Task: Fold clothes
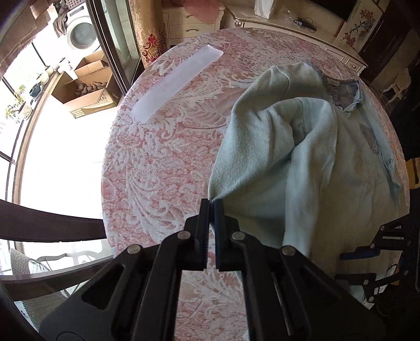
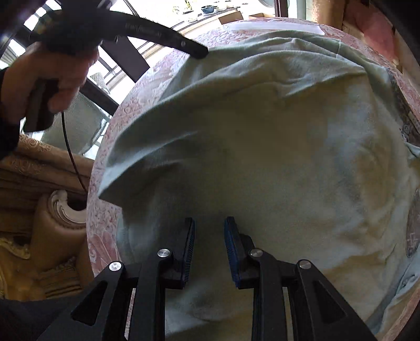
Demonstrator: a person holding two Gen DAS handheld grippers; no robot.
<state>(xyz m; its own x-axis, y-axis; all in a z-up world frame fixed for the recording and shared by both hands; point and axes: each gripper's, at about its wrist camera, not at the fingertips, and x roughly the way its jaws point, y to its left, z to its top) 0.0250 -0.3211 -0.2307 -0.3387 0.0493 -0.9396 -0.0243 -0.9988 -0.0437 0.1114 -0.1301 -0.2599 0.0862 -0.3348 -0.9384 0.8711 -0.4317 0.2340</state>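
Observation:
A pale green garment point(image 1: 302, 168) with a blue-grey collar lies on a round table with a pink and white patterned cloth point(image 1: 157, 162). My left gripper point(image 1: 212, 203) is shut on the garment's left edge and lifts a fold of it. In the right wrist view the garment point(image 2: 275, 157) fills the frame, part folded over. My right gripper point(image 2: 209, 223) is open, its fingers resting just over the near part of the cloth. The left gripper point(image 2: 202, 53) shows at the top, held by a hand, pinching the garment's far edge.
A white strip point(image 1: 176, 81) lies on the far left of the table. Cardboard boxes point(image 1: 86, 89) and a washing machine stand beyond the glass door. A cream cabinet point(image 1: 275, 21) stands behind the table. A carved sofa arm point(image 2: 57, 209) is left of the table.

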